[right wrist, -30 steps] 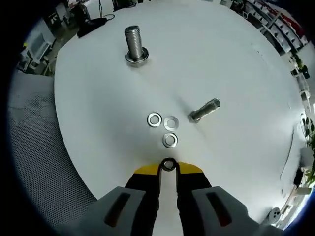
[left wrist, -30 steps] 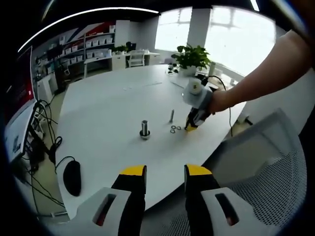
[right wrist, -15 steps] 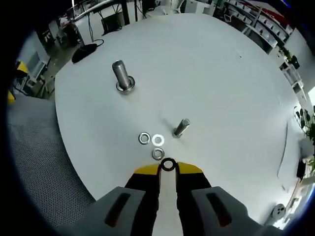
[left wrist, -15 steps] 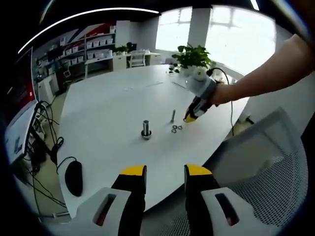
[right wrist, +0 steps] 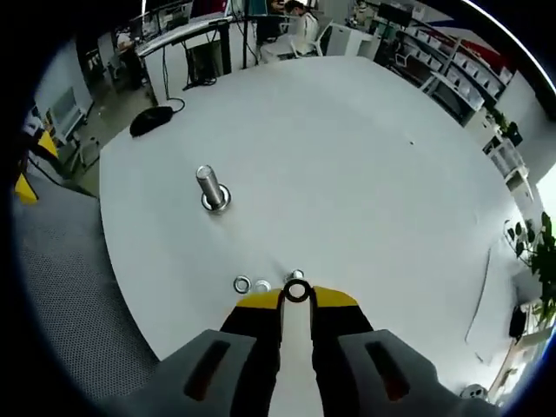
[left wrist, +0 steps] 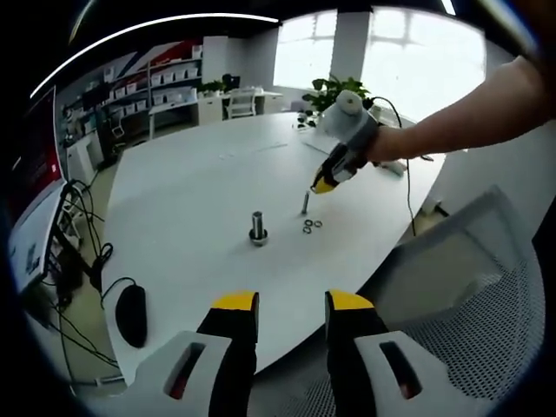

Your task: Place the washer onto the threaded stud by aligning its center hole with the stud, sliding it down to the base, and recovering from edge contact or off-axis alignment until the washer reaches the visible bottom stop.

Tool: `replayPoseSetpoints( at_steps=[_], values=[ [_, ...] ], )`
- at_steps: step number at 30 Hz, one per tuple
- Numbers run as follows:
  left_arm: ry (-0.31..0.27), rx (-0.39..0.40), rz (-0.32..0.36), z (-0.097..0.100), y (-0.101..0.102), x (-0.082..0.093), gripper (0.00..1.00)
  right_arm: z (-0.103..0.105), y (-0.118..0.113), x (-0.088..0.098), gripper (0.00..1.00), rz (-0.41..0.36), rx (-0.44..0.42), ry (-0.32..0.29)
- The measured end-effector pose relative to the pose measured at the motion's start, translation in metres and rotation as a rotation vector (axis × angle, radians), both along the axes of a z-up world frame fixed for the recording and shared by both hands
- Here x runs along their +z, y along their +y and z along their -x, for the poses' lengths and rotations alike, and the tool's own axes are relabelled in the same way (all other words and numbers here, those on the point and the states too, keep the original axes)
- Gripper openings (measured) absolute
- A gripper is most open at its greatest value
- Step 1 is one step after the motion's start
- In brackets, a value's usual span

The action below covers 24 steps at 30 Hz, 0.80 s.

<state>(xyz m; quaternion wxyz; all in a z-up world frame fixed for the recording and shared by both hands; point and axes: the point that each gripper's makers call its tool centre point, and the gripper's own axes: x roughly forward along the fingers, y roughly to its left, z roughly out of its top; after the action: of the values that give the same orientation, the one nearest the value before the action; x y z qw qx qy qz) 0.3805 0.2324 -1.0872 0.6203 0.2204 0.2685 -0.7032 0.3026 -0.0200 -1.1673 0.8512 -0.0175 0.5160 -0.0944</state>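
— Lifted since a second ago: the right gripper (right wrist: pixel 296 295) is up off the tabletop (right wrist: pixel 365 174), jaws pinching the washer (right wrist: pixel 296 292).

— Carry step, then; next, centre it over the stud (right wrist: pixel 209 186). Left gripper (left wrist: pixel 291 306) idles, jaws apart, empty.

Bright daylight is coming through the windows (left wrist: pixel 408 65) far ahead of the left gripper (left wrist: pixel 291 304), blowing out to white there. The white table (left wrist: pixel 200 187) is reflecting evenly, shadows staying soft and short. A ceiling light strip (left wrist: pixel 148 26) is bending into an arc; fisheye is curving edges in both views. The washer (right wrist: pixel 297 292) between the right gripper (right wrist: pixel 296 299) tips is reading sharp.
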Motion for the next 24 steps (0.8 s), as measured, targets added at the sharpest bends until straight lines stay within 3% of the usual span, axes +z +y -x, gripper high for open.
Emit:
replayPoseSetpoints(
  at_steps=[2,5,7,19,24],
  values=[
    [0.001,0.001,0.0,0.0,0.0,0.0,0.29,-0.009,0.002,0.003,0.13,0.003,0.022,-0.001],
    [-0.001,0.004,0.0,-0.001,0.0,0.0,0.29,-0.008,-0.006,-0.007,0.13,0.004,0.03,0.023],
    [-0.002,0.005,-0.004,0.0,0.001,0.0,0.29,-0.006,0.002,-0.004,0.13,0.001,0.023,0.033],
    [0.002,0.002,-0.008,-0.001,0.001,-0.002,0.29,-0.011,-0.013,-0.015,0.13,-0.018,0.014,0.077],
    [0.007,0.003,-0.005,0.0,0.001,-0.001,0.29,-0.007,-0.003,-0.007,0.13,-0.023,0.014,0.082]
  ],
)
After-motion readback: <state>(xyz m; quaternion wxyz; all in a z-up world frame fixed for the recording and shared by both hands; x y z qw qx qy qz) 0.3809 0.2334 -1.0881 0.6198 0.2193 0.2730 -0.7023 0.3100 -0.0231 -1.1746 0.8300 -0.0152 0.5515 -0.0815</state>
